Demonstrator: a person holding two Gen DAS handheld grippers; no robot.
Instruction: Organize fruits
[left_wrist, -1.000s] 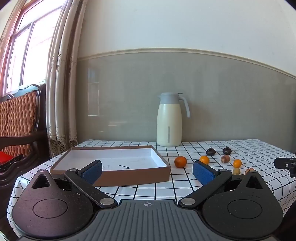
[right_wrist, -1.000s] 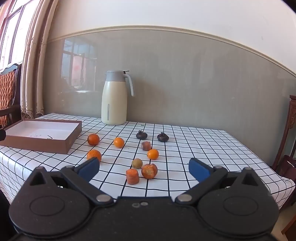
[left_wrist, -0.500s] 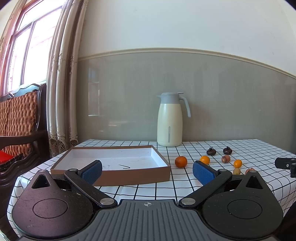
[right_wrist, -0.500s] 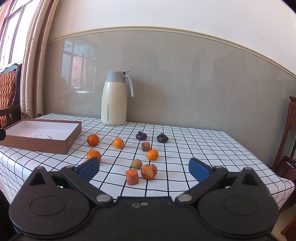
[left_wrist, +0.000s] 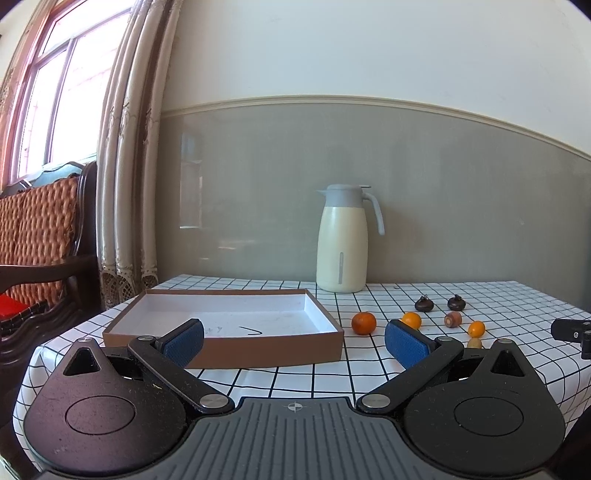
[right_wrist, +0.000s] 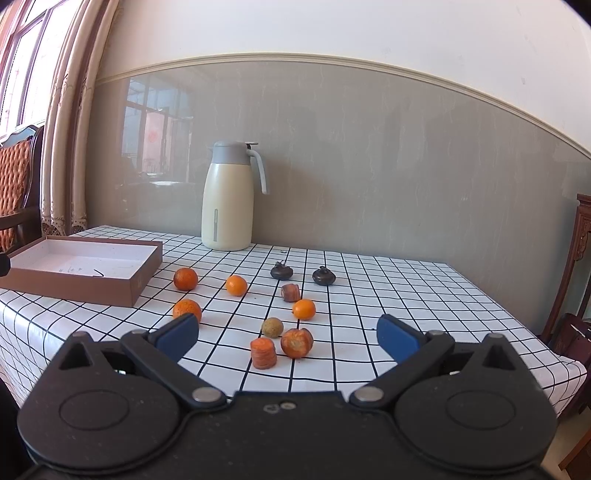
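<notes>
Several small fruits lie loose on the checked tablecloth (right_wrist: 369, 295): oranges (right_wrist: 185, 278) (right_wrist: 236, 285) (right_wrist: 304, 308) (right_wrist: 187, 308), two dark mangosteens (right_wrist: 281, 271) (right_wrist: 323, 276), a yellowish round fruit (right_wrist: 272, 327) and cut pieces (right_wrist: 297, 343) (right_wrist: 263, 353) (right_wrist: 290, 292). An empty brown box (left_wrist: 225, 321) with a white inside stands at the table's left. My left gripper (left_wrist: 293, 338) hangs open in front of that box. My right gripper (right_wrist: 286, 332) is open above the near edge, short of the fruits, holding nothing.
A cream thermos jug (right_wrist: 229, 199) with a grey lid stands at the back by the wall. A wooden chair with an orange cushion (left_wrist: 33, 229) and curtains (left_wrist: 125, 184) are to the left. Another wooden chair (right_wrist: 576, 280) stands past the table's right edge.
Both views have crept very slightly; the fruits sit a touch higher in the right wrist view. Both grippers remain open and no fruit has moved.
</notes>
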